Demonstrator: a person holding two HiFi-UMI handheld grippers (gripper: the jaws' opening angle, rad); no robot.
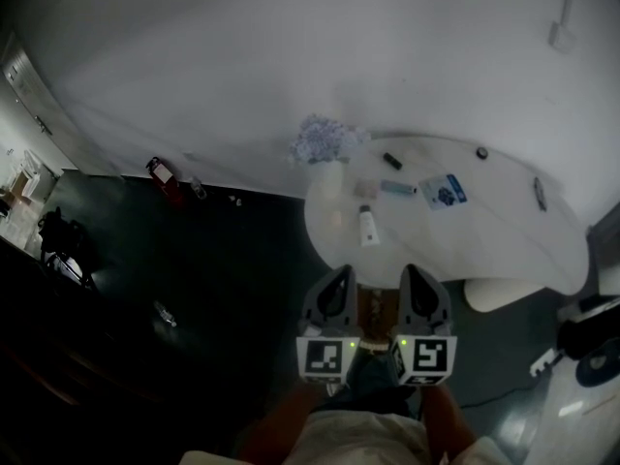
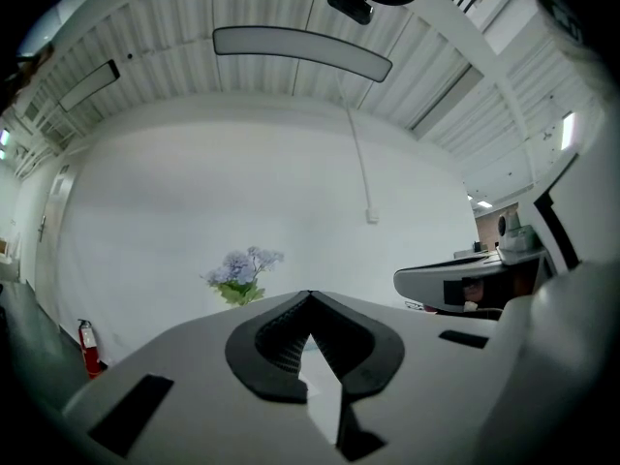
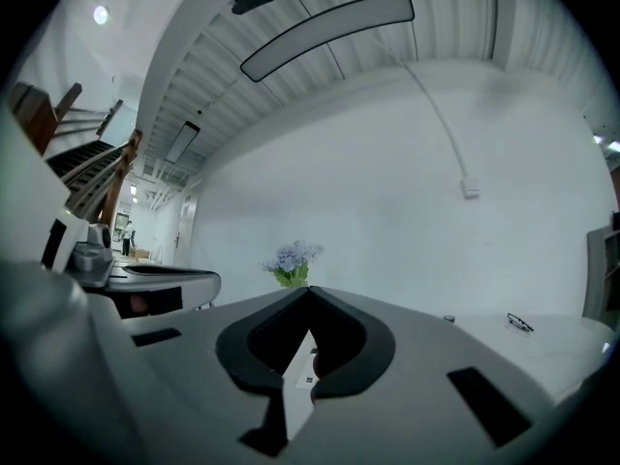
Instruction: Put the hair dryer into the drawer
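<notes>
while both grippers are held shut and empty, the hair dryer cannot be made out

seen from the head view, the left gripper (image 1: 340,272) and the right gripper (image 1: 413,271) are side by side, near each other but apart. they sit just in front of the person's body and point toward a round white table (image 1: 504,235). in the left gripper view its fingers (image 2: 266,347) are pressed together at the tips, with nothing between them. in the right gripper view the fingers (image 3: 354,342) meet at the tips in the same way and pinch nothing. each gripper view looks level across the table at a white wall (image 1: 291,56), and each catches the grey body of the other gripper at its edge.

small things lie spread over the near half of the table. a white bottle (image 1: 367,226) is closest to the grippers. beyond it are a pale blue tube (image 1: 397,188) and a blue-and-white packet (image 1: 445,191), just beside each other. a pair of glasses (image 1: 540,194) lies well off toward the right rim. a bunch of pale blue flowers (image 1: 325,141) stands at the far left edge of the table, by the wall.

a red fire extinguisher (image 1: 163,177) stands against the wall on the dark floor (image 1: 223,260), well left of the table.

neither the hair dryer nor the drawer can be picked out in any view.
</notes>
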